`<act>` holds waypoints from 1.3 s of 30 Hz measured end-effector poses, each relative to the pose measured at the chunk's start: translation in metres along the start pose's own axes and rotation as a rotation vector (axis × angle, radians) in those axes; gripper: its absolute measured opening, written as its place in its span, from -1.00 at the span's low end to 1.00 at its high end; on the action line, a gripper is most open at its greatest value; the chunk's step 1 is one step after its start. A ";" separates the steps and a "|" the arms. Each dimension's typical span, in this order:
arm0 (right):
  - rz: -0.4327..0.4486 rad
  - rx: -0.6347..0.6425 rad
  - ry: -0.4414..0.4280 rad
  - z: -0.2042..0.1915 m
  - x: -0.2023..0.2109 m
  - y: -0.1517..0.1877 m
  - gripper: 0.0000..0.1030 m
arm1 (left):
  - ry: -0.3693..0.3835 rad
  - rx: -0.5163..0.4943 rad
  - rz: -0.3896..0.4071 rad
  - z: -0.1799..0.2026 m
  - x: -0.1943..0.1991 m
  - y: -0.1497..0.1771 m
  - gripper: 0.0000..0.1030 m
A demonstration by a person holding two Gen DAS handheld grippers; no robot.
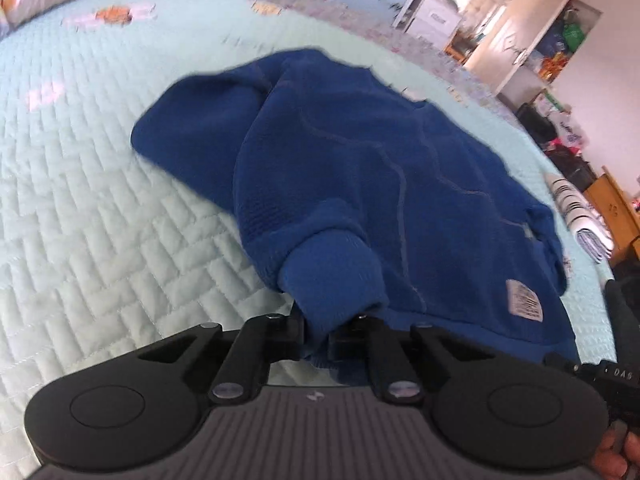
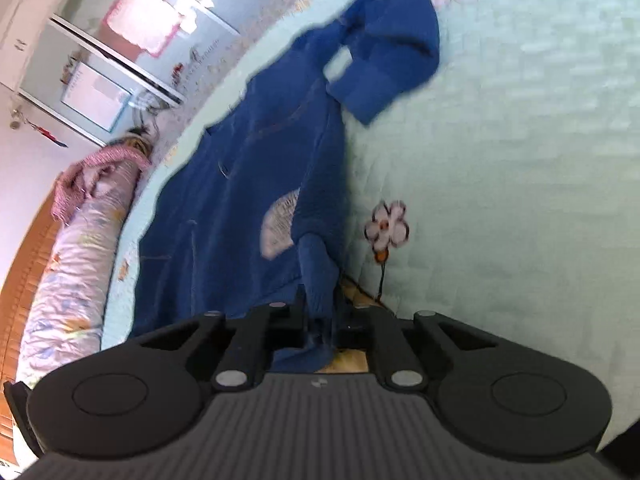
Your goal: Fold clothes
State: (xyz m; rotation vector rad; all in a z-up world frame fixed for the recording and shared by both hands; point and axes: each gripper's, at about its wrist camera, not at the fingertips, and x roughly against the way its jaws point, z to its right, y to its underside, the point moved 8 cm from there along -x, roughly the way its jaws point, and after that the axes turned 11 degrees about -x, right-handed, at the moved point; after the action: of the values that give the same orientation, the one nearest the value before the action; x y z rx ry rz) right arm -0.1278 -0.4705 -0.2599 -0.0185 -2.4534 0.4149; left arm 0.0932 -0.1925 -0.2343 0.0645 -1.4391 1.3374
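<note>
Quilted pale-green bedspread [image 1: 100,184] under a blue sweater [image 1: 360,168]; both grippers [image 1: 318,334] [image 2: 320,328] pinch its fabric; blurry shelving [image 1: 500,28], perhaps, behind.

Quilted bed [image 1: 100,208] (pale green): blue sweater [image 1: 360,160] spread.

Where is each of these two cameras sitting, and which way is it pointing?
Left wrist view: sits on the left hand-held gripper, looking forward and down along its fingers at the blue sweater on the quilt; fingers of the person's hand show bottom right.
Right wrist view: sits on the right hand-held gripper, looking down the sweater's length toward a rolled blanket; no part of the person shows.
Shared: the same sweater and quilt, each hand-held gripper shut on a sweater edge.
</note>
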 end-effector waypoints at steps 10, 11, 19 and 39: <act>0.021 0.042 -0.091 -0.016 0.090 0.000 -0.81 | 0.075 -0.155 0.019 0.053 0.081 0.036 -0.83; 0.000 0.028 -0.069 -0.007 0.085 0.005 -0.81 | 0.062 -0.168 -0.008 0.052 0.078 0.047 -0.80; -0.011 -0.046 0.016 0.035 0.076 0.013 -0.19 | -0.050 -0.028 -0.116 0.000 0.064 0.087 -0.42; 0.032 0.027 0.108 0.050 0.060 0.000 -0.67 | -0.006 0.017 -0.077 -0.019 0.092 0.081 -0.08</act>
State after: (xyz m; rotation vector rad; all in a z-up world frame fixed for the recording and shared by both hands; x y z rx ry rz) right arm -0.2055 -0.4777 -0.2614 -0.0671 -2.3431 0.4500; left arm 0.0166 -0.0957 -0.2278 0.1343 -1.4162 1.2875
